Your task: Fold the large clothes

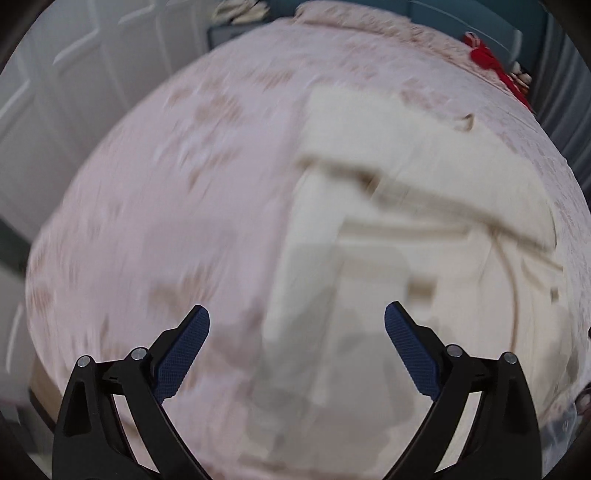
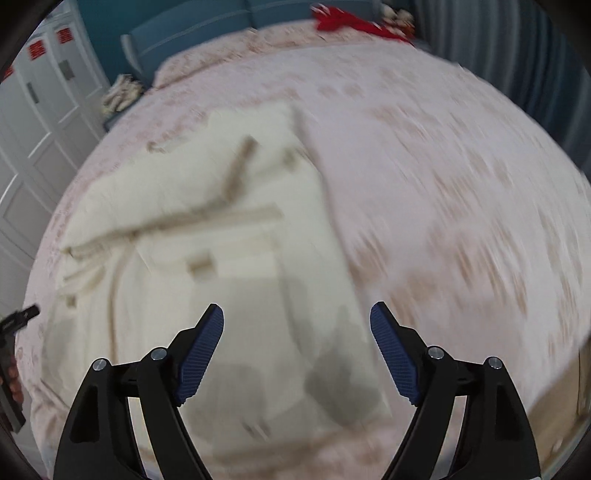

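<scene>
A large cream garment with tan trim lies partly folded on a pink patterned bedspread. My left gripper hangs above its left edge, jaws wide apart with nothing between them. In the right wrist view the same cream garment spreads left of centre on the bedspread. My right gripper hovers over its near right part, open and empty. Both views are blurred by motion. The left gripper's tool and a hand show at the far left edge.
White panelled wardrobe doors stand left of the bed. A teal headboard is at the far end. Something red lies near the far edge of the bed, and a patterned bundle sits by the headboard's left corner.
</scene>
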The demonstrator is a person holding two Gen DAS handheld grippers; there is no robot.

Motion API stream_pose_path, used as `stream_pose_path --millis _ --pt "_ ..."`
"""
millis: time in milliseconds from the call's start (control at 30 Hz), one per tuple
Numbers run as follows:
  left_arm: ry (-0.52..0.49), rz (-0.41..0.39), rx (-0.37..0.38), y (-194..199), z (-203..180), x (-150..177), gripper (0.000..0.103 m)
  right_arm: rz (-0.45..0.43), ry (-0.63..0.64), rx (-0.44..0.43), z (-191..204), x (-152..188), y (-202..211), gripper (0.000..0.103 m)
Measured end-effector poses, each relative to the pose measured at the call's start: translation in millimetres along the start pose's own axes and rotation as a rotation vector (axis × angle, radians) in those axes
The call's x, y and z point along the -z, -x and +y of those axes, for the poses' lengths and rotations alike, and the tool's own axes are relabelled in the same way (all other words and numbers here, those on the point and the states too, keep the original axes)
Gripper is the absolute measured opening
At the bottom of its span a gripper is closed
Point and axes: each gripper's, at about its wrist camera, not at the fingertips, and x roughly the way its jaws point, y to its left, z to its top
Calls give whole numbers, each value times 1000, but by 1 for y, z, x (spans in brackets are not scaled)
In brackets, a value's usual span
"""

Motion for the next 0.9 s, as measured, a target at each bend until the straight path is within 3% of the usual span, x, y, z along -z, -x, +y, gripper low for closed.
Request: stream_pose_path --millis 100,200,367,400,533,567,600,667,800,900 --pt "55 18 35 -2 20 30 93 38 -83 -1 -28 29 -4 80" --pt "117 54 91 -12 29 47 93 76 -183 -55 -49 48 -13 80" --pt "208 82 163 -23 27 62 90 91 -256 -125 -52 64 -22 80" --pt "204 79 179 -21 23 63 85 84 -261 -147 -50 65 -23 80" --pt "171 96 218 -15 11 61 51 79 -276 -176 -39 62 -25 58" --pt "164 99 224 -13 9 60 44 75 -275 -175 -37 61 -25 44" --pt "160 100 223 -11 7 59 33 74 -273 -185 -35 59 -24 37" --pt "151 95 222 -6 7 57 23 72 -266 -195 -33 57 -20 15" --pt "139 78 228 6 9 52 8 42 -223 -180 -31 52 -2 8" --pt "127 48 229 21 11 52 8 23 -185 -180 -32 50 15 5"
